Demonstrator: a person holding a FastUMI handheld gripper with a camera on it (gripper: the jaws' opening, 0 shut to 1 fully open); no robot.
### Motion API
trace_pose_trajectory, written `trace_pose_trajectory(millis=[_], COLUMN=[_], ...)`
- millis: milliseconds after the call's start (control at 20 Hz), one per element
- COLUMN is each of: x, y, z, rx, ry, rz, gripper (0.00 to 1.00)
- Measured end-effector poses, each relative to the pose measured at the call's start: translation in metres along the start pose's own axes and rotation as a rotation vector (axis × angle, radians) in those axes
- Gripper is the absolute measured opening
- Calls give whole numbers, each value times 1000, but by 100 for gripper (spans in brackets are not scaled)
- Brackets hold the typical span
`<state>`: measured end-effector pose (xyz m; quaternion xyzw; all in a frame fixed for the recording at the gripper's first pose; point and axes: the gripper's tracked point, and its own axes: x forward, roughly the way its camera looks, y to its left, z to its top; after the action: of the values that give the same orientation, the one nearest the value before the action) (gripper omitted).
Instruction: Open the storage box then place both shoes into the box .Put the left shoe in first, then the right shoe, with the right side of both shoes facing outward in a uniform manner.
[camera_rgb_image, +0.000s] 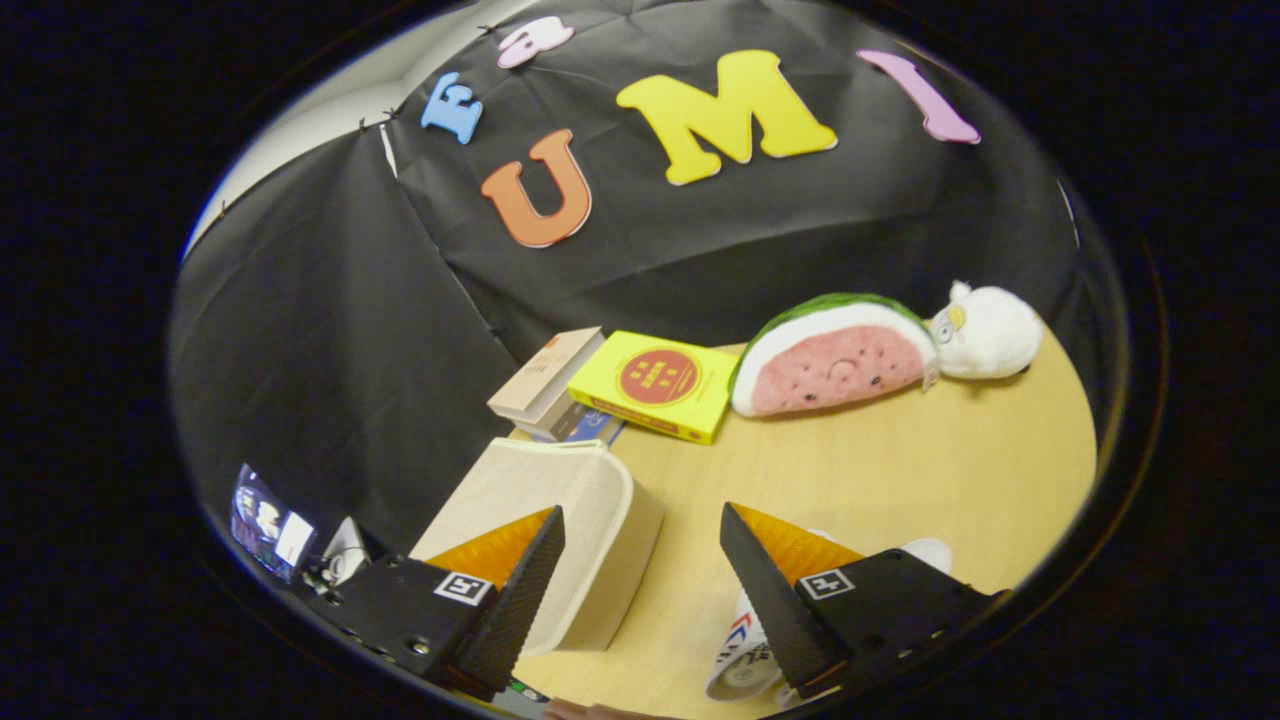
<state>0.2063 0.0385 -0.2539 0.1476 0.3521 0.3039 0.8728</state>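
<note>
A beige fabric storage box (570, 520) lies on the wooden table (900, 460) with its lid closed, just ahead of and partly under my left finger. My gripper (640, 550) is open, with bare table between its fingers. A white shoe (745, 650) with red and blue marks lies under my right finger, mostly hidden by it; a white rounded bit (925, 552) shows beyond that finger.
Beyond the box a yellow book (655, 385) and a stack of other books (545, 385) lie near the table's far edge. A watermelon plush (835, 355) and a white plush (985, 330) sit against the black cloth wall. Left of the table, a small device (270, 525) stands low.
</note>
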Motion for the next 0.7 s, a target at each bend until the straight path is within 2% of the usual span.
trace_pose_trajectory(millis=[100, 250, 450, 600, 700], x=[22, 41, 66, 71, 70], y=[11, 29, 29, 37, 53], z=[-10, -30, -45, -53, -58], rx=[60, 173, 344, 384, 411], ry=[78, 199, 288, 341, 392], rz=[117, 338, 475, 549, 635], gripper=[95, 95, 95, 95, 93])
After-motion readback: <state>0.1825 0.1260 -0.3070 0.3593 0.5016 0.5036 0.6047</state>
